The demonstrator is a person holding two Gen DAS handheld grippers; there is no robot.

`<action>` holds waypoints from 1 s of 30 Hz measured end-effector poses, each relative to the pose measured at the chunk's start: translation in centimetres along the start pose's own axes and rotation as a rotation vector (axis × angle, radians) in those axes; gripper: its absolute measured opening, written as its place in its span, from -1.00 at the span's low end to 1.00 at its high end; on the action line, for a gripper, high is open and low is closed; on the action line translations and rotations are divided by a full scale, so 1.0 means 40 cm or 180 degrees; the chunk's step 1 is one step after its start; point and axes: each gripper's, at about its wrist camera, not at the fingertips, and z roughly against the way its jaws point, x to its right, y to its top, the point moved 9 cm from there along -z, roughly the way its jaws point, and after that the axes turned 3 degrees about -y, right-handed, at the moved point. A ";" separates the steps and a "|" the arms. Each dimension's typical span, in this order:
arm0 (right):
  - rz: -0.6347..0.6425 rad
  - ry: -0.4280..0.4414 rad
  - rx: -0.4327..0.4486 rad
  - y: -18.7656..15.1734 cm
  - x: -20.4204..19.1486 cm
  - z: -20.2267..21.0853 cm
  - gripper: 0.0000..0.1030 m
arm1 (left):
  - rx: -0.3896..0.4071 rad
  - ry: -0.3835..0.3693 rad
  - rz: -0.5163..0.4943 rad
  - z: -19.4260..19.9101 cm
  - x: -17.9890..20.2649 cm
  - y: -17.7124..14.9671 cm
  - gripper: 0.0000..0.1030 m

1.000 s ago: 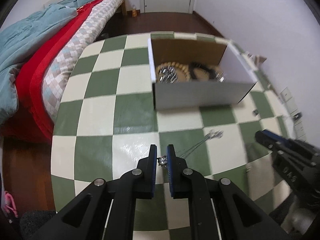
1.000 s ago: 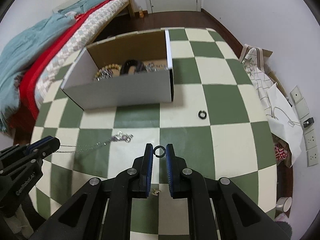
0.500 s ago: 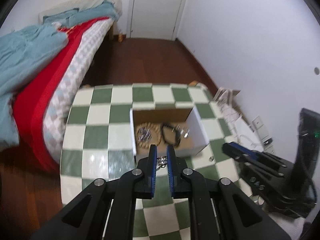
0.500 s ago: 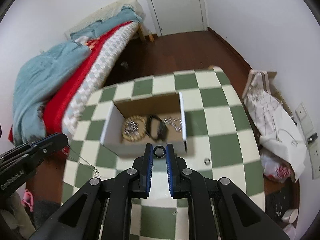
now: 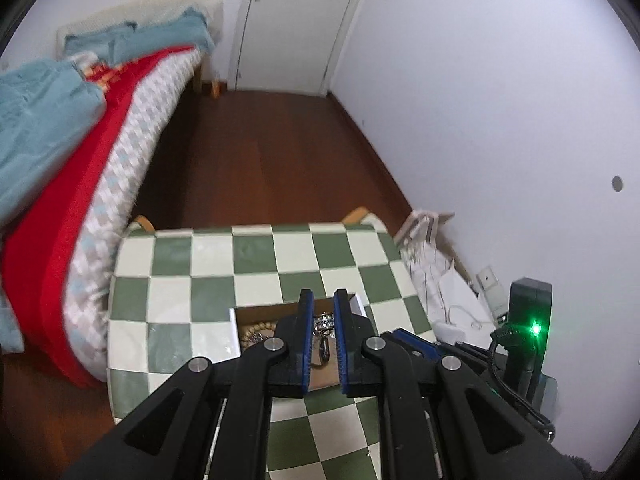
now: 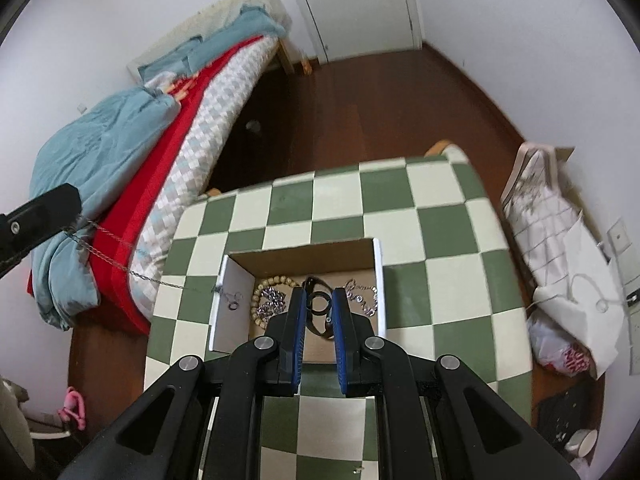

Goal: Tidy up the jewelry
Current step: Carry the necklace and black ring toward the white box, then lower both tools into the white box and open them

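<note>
Right tool (image 6: pixel 319 305) is clenched on a small black ring (image 6: pixel 320 303), hovering directly above the open white cardboard box with a brown inside (image 6: pixel 379 280). That box sits on the green-and-cream checkered surface (image 6: pixel 452 240), and inside it lie a tan beaded bracelet (image 6: pixel 276 282), a dark band and some silvery chain pieces (image 6: pixel 362 295). Left tool (image 5: pixel 322 322) is clamped too, pinching the end of a thin silver chain necklace (image 6: pixel 120 266); seen from the right wrist, the chain runs slack from the left tool's black fingertips (image 6: pixel 60 204) down to the box's left wall, where its clasp end hangs just against the white flap. From the left wrist, silvery links show between the blue pads, above the box.

Room to move: the box stands well clear of the surface's edges on all sides, with open checks behind it and to its right. Left of the box, the surface's edge runs close beside a bed with a red cover and blue blanket (image 6: pixel 104 152). Right of the box, past the surface's edge, white bags (image 6: pixel 560 264) crowd the wall. Beyond the box, bare brown wood floor (image 5: pixel 264 152) stretches to a white door (image 5: pixel 296 20).
</note>
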 end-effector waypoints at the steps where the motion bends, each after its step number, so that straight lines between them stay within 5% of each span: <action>1: -0.0012 0.0003 -0.0062 -0.002 0.002 -0.022 -0.74 | -0.0113 -0.0025 0.0007 -0.036 -0.004 -0.011 -0.86; 5: -0.0014 0.0079 -0.0345 -0.015 0.001 -0.099 -0.74 | -0.0424 -0.0079 0.0048 -0.124 -0.019 -0.062 -0.85; 10: 0.0000 -0.0035 -0.0568 -0.028 0.020 -0.150 -0.68 | -0.0622 0.0322 0.0088 -0.184 -0.072 -0.107 -0.76; 11: -0.0007 -0.0058 -0.0563 -0.030 0.026 -0.151 -0.48 | -0.0618 0.0429 0.0130 -0.187 -0.091 -0.112 -0.73; 12: -0.0014 -0.0078 -0.0550 -0.030 0.033 -0.149 -0.19 | -0.0606 0.0558 0.0159 -0.186 -0.111 -0.114 -0.56; 14: -0.0039 -0.0090 -0.0515 -0.032 0.045 -0.142 0.06 | -0.0514 0.0743 0.0185 -0.176 -0.142 -0.110 -0.12; 16: -0.0044 -0.0095 -0.0505 -0.033 0.050 -0.134 0.09 | -0.0378 0.0979 0.0180 -0.157 -0.172 -0.107 0.46; 19: -0.0032 -0.0176 -0.0408 -0.029 0.063 -0.112 0.11 | -0.0202 0.1273 0.0113 -0.128 -0.205 -0.107 0.59; 21: -0.0022 -0.0257 -0.0309 -0.030 0.078 -0.088 0.47 | -0.0121 0.1470 0.0033 -0.110 -0.221 -0.113 0.95; 24: 0.0009 -0.0354 -0.0230 -0.050 0.107 -0.057 0.78 | -0.0060 0.1701 -0.0069 -0.090 -0.233 -0.143 1.00; 30: 0.0079 -0.0610 -0.0205 -0.142 0.197 -0.034 0.79 | -0.0031 0.2094 -0.0152 -0.078 -0.215 -0.275 1.00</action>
